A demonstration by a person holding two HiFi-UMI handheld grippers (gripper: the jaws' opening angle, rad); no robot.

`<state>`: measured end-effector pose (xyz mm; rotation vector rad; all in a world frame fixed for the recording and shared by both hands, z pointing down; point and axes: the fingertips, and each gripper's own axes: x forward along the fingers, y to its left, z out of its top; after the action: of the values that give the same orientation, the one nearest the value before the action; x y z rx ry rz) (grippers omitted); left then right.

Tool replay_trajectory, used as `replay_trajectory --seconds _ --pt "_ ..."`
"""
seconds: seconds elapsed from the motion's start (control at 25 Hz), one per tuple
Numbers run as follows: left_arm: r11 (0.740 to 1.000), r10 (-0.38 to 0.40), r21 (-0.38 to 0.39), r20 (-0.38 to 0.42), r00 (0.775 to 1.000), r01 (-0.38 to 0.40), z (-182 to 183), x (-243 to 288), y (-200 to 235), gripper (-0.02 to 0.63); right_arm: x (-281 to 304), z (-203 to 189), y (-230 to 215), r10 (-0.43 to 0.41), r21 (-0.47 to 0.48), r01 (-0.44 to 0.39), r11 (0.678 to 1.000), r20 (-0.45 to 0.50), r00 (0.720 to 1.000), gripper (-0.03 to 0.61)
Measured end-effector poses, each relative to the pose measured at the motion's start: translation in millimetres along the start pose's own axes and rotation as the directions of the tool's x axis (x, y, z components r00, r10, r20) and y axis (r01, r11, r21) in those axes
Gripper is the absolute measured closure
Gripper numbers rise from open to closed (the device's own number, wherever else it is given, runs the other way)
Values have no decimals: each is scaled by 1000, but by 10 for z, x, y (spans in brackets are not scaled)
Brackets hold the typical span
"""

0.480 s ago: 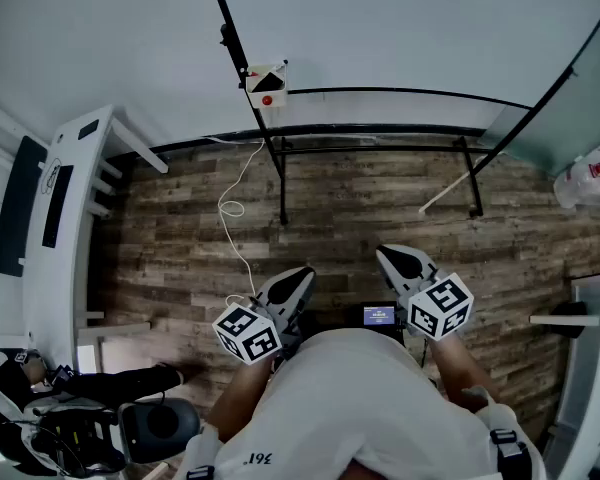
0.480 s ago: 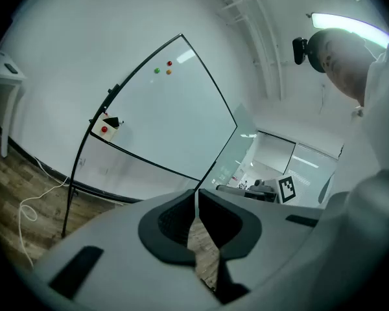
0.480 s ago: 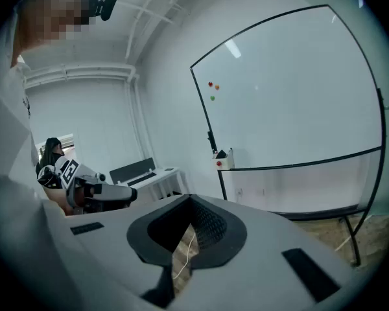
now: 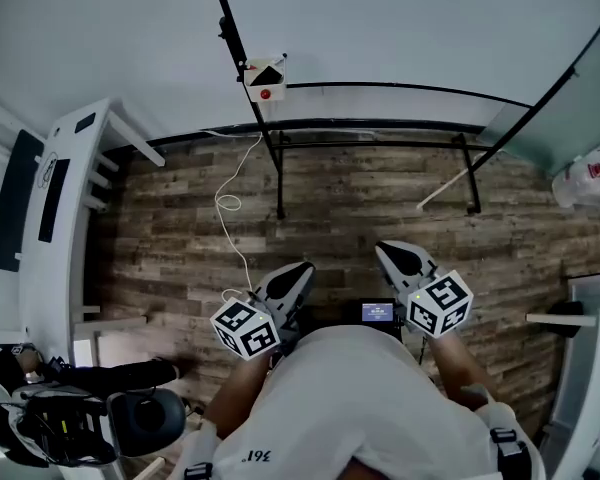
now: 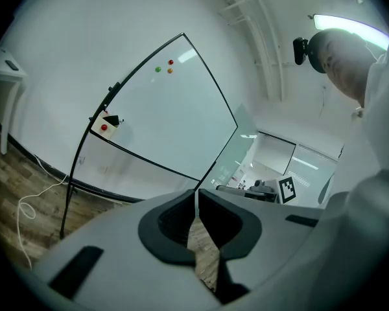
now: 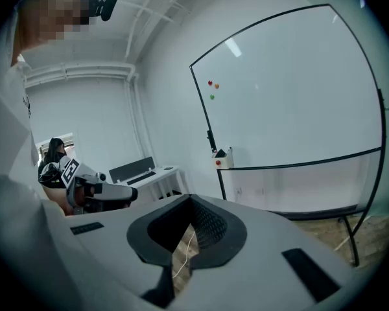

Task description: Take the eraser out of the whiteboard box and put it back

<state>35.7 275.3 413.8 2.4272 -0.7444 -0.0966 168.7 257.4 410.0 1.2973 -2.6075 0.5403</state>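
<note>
Left gripper (image 4: 298,269) and right gripper (image 4: 386,252) keep ribbed fingers (image 6: 207,225) pressed together, empty, above wood-plank floor (image 4: 380,198).

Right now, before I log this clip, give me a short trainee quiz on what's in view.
1. True or false: the left gripper is shut on the eraser.
2. Where does the whiteboard box sit? A) on the floor B) on the whiteboard's left frame post C) on the white desk
3. How many coloured dots are on the whiteboard?
Key: 1 false: its jaws are together with nothing between them, and the eraser sits in the box. 2 B. 3 three.
</note>
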Motion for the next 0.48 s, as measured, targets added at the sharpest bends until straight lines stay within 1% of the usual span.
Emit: replay_trajectory --seconds 0.28,0.48 --pt "1000 28 1 15 999 -29 34 37 29 606 -11 -23 -103 3 41 -4 999 6 1000 551" --pt "998 68 -2 34 997 -68 12 91 33 606 -98 -71 -231 3 35 -3 999 7 1000 548"
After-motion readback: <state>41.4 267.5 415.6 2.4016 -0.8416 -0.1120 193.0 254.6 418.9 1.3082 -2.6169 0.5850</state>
